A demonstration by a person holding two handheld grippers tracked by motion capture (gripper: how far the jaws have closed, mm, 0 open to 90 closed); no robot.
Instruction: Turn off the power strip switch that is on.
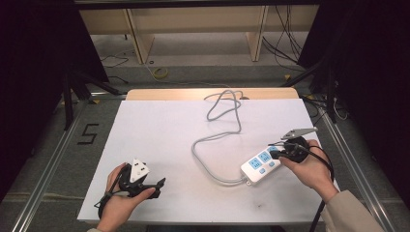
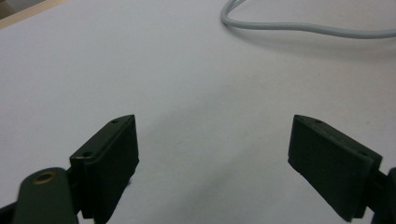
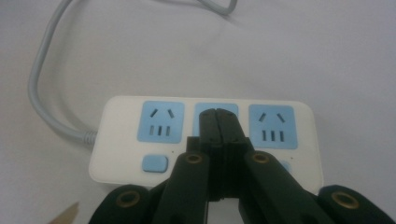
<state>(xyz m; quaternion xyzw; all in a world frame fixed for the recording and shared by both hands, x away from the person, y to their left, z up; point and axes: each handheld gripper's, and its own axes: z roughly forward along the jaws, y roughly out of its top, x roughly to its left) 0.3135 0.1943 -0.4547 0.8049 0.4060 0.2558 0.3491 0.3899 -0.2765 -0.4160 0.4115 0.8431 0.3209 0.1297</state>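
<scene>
Left gripper [image 1: 157, 186]: black, hand-held, near the front left corner of the white sheet-covered table [image 1: 159, 130]; jaws spread wide over bare sheet, nothing between them, open surface ahead and to both sides. Grey round power cable [image 1: 212, 145]: loops across the centre to the far edge. White rectangular plastic power strip with blue sockets [image 1: 260, 166]: right of centre, close to the front right edge. Right gripper [image 3: 218, 122]: jaws pressed together, tips over the strip's middle socket; contact cannot be told.

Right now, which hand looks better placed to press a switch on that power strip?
The right. Its gripper is closed and already over the power strip, tips near the blue switches. The left gripper is open above bare white table, far from the strip.
</scene>
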